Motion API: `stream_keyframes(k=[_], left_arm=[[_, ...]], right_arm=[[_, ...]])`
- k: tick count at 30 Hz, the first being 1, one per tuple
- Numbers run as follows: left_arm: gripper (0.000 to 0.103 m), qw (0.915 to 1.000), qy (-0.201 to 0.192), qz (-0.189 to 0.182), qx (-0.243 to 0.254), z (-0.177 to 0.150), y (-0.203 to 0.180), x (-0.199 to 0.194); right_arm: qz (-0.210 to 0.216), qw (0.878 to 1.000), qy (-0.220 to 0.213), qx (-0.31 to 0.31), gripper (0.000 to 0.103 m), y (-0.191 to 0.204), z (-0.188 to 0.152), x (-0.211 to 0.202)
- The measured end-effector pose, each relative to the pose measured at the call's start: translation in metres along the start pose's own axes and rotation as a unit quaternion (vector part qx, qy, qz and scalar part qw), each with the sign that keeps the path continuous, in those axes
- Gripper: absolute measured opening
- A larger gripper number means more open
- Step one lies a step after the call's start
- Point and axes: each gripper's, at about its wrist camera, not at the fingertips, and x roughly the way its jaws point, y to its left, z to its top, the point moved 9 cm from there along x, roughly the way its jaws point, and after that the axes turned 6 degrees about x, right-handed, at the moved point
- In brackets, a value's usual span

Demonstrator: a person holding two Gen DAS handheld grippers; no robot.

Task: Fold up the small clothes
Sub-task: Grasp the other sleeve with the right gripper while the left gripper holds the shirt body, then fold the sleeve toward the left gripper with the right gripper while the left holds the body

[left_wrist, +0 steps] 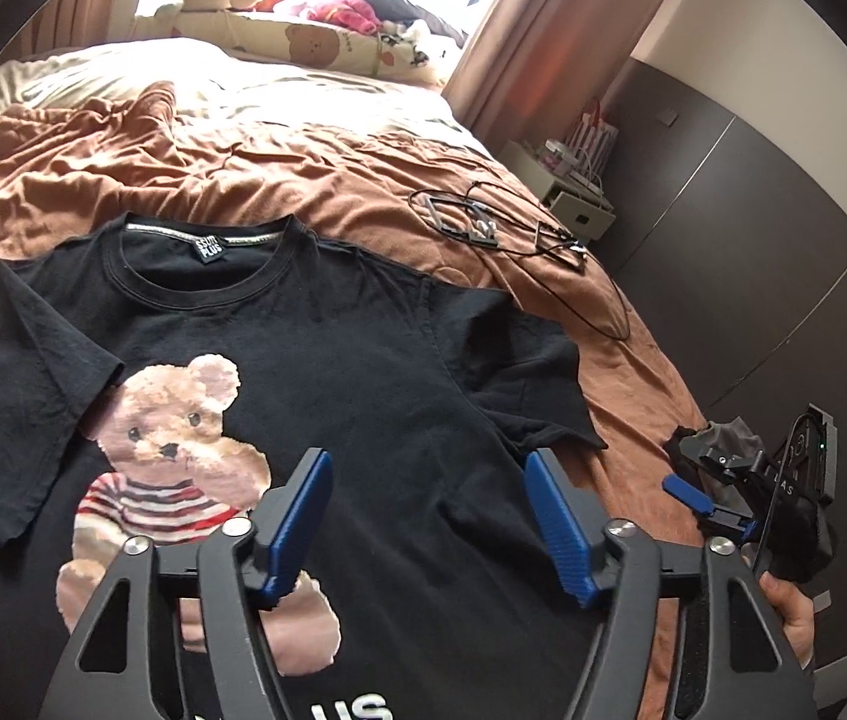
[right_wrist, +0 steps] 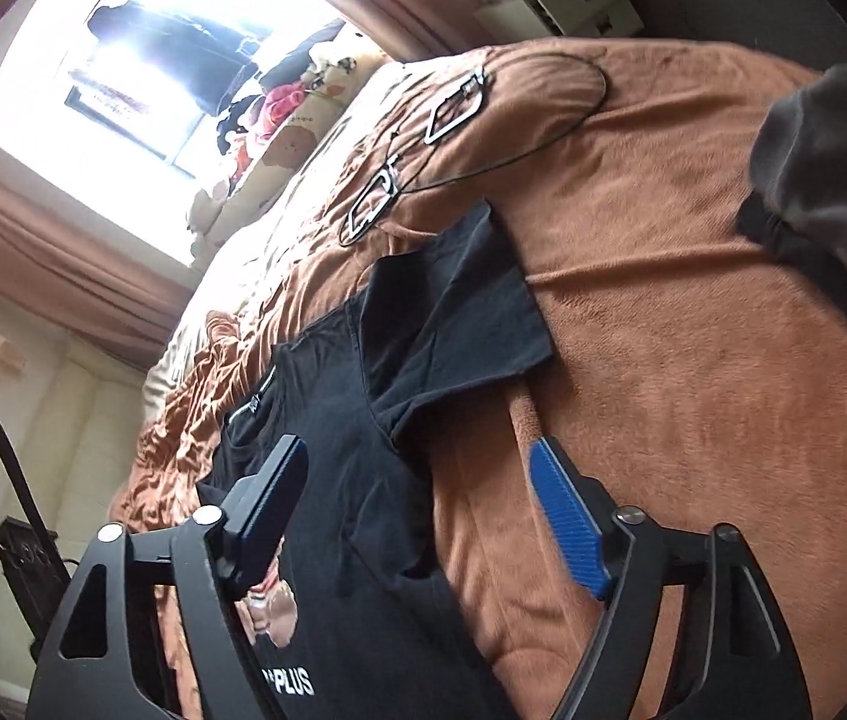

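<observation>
A black T-shirt [left_wrist: 327,348] with a teddy bear print [left_wrist: 183,450] lies spread flat on the brown bedspread, collar away from me. My left gripper [left_wrist: 426,462] is open and empty, hovering over the shirt's middle. The right gripper [left_wrist: 693,495] shows at the right edge of the left wrist view, beside the shirt. In the right wrist view the right gripper [right_wrist: 417,450] is open and empty above the shirt's right side [right_wrist: 363,480], near the right sleeve [right_wrist: 453,312].
A brown bedspread [left_wrist: 315,168] covers the bed. Black cables with small devices [left_wrist: 483,222] lie right of the collar. Pillows and plush toys [left_wrist: 327,18] sit at the head. A white nightstand [left_wrist: 573,192] and dark wardrobe [left_wrist: 753,210] stand at right. A grey garment [right_wrist: 831,168] lies on the bed.
</observation>
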Motion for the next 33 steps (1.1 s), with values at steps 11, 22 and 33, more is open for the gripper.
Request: stream_keyframes(k=[11,22,33], left_arm=[[0.05,0.9997,0.02,-0.012,0.01,0.016,0.0,0.058],[0.02,0.9971,0.063,-0.039,0.016,0.016,-0.013,0.119],[0.008,0.9909,0.117,-0.067,0.002,-0.011,-0.035,0.172]], right_arm=[[0.005,0.995,0.036,0.097,0.053,-0.027,0.021,0.058],[-0.005,0.99,0.032,0.134,0.032,-0.048,0.046,0.086],[0.021,1.0,-0.016,0.015,0.002,-0.001,0.065,0.065]])
